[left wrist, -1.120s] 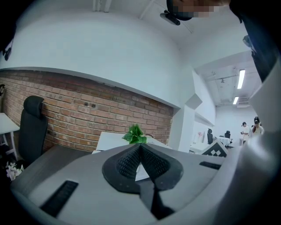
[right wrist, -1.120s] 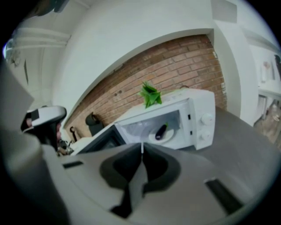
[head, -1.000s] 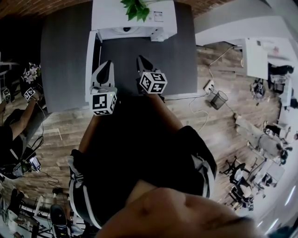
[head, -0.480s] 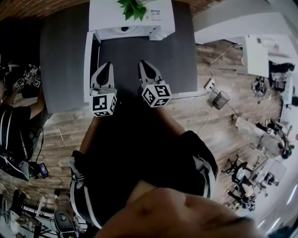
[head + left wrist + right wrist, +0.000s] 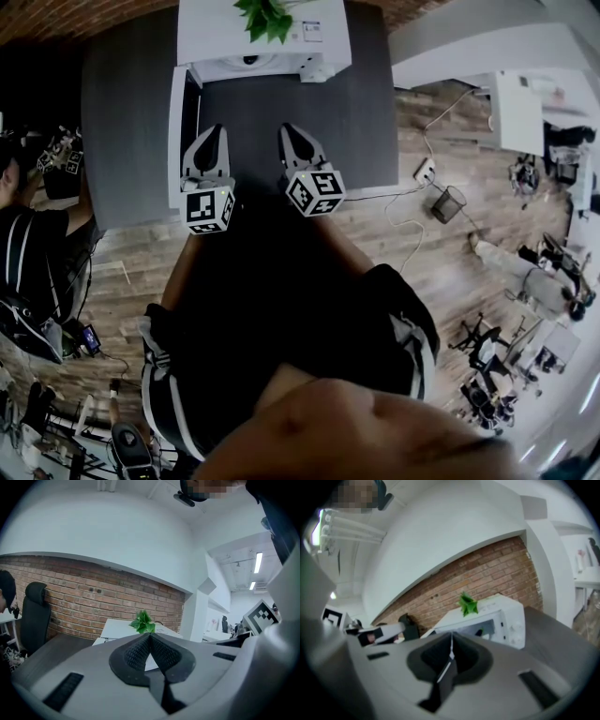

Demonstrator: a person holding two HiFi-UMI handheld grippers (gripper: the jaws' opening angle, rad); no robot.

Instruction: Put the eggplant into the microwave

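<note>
The white microwave (image 5: 272, 42) stands at the far edge of the dark grey table (image 5: 300, 112), its door (image 5: 176, 131) swung open to the left. In the right gripper view a small dark shape (image 5: 480, 631) lies in the microwave's cavity (image 5: 487, 620); I cannot tell whether it is the eggplant. My left gripper (image 5: 214, 131) and right gripper (image 5: 287, 129) hover side by side over the table's near edge, pointing at the microwave. Both are shut with nothing between the pads, as also seen on the left gripper (image 5: 150, 637) and right gripper (image 5: 451, 641).
A green plant (image 5: 267, 17) sits on top of the microwave. A brick wall (image 5: 93, 602) runs behind the table. A person (image 5: 28, 234) sits at the left of the wooden floor. A wire bin (image 5: 442, 201) and cables lie to the right of the table.
My right gripper has drifted slightly right and toward me. The left gripper has hardly moved. The person at the left has shifted position.
</note>
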